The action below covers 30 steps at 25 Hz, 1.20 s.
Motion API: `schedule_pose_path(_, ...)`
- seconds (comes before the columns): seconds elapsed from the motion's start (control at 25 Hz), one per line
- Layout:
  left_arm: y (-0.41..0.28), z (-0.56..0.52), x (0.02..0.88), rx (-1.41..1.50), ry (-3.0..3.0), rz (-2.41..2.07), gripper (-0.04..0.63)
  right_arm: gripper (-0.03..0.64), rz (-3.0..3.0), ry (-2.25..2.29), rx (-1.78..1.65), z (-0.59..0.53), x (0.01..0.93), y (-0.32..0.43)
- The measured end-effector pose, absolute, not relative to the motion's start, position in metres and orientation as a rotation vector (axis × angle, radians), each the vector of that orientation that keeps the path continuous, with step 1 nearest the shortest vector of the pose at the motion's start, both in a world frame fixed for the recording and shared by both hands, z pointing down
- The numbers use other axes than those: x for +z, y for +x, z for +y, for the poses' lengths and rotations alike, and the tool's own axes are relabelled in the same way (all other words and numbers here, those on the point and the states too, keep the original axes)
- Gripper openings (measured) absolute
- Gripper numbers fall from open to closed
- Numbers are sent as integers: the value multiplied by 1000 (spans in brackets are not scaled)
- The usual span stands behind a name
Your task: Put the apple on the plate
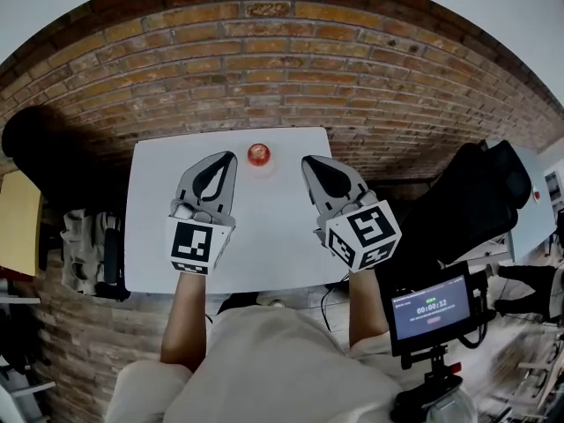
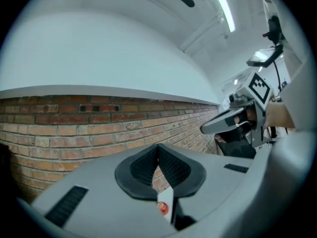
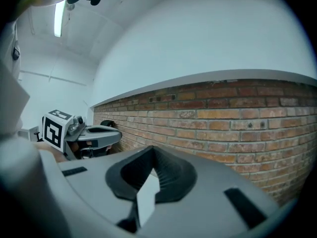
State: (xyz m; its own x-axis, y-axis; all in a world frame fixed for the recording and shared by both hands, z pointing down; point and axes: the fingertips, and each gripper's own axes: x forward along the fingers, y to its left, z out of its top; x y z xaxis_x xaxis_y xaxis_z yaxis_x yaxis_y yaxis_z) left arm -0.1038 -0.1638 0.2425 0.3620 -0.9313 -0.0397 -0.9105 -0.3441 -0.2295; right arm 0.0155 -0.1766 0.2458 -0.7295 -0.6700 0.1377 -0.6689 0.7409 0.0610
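The left gripper (image 1: 229, 159) (image 2: 158, 148) has its jaws pressed together with nothing between them. The right gripper (image 1: 309, 160) (image 3: 152, 150) is likewise closed and empty. Both are held above the near half of the white worktop (image 1: 264, 236) and point toward 12 o'clock, side by side but well apart.

The apple (image 1: 258, 154) (image 2: 162, 208) lies between their lines, at 1 o'clock from the left tips and 11 o'clock from the right tips. It sits on what looks like a small pale plate (image 1: 259, 167), which is hard to tell from the white surface. The apple is round, so it shows no long axis, and which way its stem points cannot be told.

It rests close to the worktop's far edge, with the brick wall (image 1: 282, 69) beyond at 12 o'clock. Bare worktop lies open at 9 and 3 o'clock of the apple and toward the near edge. Off the worktop, a black bag (image 1: 467, 201) sits at 3 o'clock and a small screen (image 1: 432, 311) at 4 o'clock.
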Motion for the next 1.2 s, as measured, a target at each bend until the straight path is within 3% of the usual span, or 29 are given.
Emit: schedule_pose_path(1.2,-72,-148,214,-177,-2319,1610,8,2,-2805,1076,-123,-162,215,36)
